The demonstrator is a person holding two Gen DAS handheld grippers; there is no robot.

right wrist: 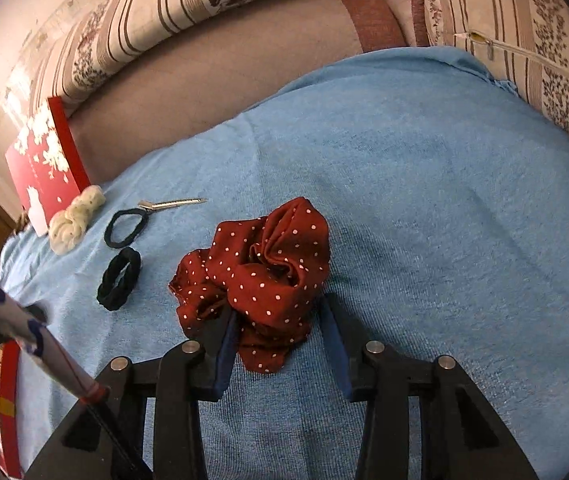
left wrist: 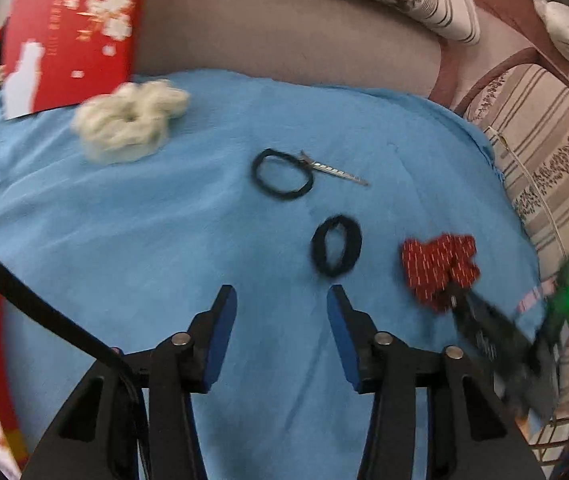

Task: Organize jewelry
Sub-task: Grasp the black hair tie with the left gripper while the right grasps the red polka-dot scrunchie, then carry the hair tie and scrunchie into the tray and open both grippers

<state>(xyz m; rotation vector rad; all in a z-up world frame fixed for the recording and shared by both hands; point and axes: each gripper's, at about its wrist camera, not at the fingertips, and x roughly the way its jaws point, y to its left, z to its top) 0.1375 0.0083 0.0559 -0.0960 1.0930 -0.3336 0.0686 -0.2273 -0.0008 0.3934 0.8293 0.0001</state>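
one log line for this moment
left tongs: open, empty | right tongs: open, straddling red polka-dot fabric scrunchie | blue towel: two black hair ties untouched

Dim, warm indoor light; heavy fisheye curvature with dark vignetted corners; motion blur across the left-wrist view.

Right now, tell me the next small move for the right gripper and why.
Probably close the right gripper on the red polka-dot scrunchie. Its open fingers already sit on either side of the scrunchie's near edge on the blue towel, so no further approach seems needed. The left gripper is open over bare towel, short of the thick black hair tie, and can wait.
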